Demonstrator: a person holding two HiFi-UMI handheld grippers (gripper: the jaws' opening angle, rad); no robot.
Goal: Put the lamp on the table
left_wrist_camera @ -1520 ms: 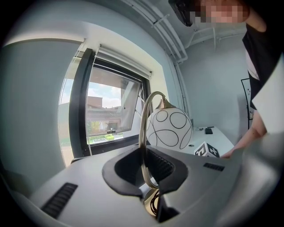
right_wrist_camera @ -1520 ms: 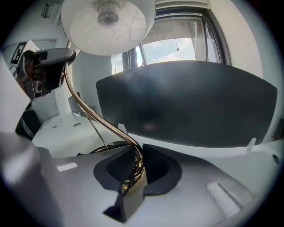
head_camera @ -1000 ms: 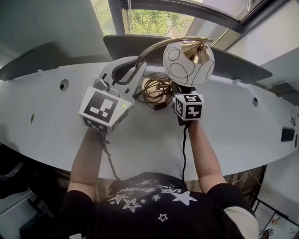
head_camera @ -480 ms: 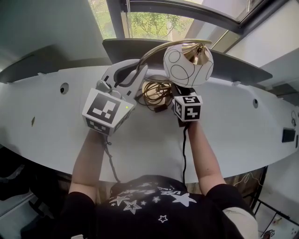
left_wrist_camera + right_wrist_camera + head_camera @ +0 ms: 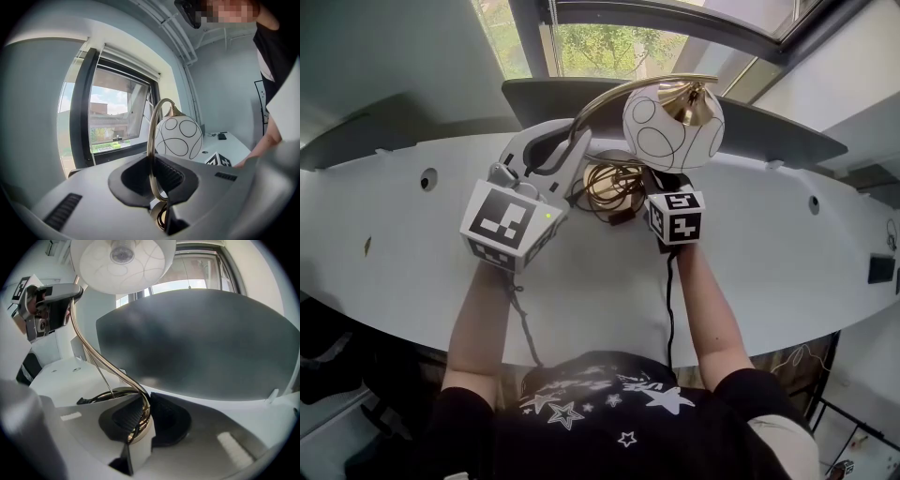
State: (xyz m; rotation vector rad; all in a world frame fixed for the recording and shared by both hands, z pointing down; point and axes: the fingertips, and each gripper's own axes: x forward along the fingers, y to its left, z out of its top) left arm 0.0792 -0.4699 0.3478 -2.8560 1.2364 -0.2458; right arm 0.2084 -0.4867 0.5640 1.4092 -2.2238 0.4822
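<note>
The lamp has a white globe shade [image 5: 673, 127] with black line circles, a curved brass arm [image 5: 605, 96] and a round brass base [image 5: 602, 180] with a dark cable coiled on it. My left gripper [image 5: 565, 150] is shut on the brass arm [image 5: 151, 140], with the globe [image 5: 178, 137] just beyond it. My right gripper [image 5: 661, 186] sits under the globe, shut on the foot of the arm at the base [image 5: 136, 427]. The shade [image 5: 122, 261] hangs above it. The base is over the white table [image 5: 394, 234]; I cannot tell whether it touches.
A dark grey panel [image 5: 787, 131] stands along the table's far edge, in front of a window. The tabletop has round holes [image 5: 428, 174] at left and right [image 5: 813, 202]. A black cable [image 5: 667, 300] runs back from the right gripper.
The lamp and both grippers have drifted slightly to the left. Both grips look unchanged.
</note>
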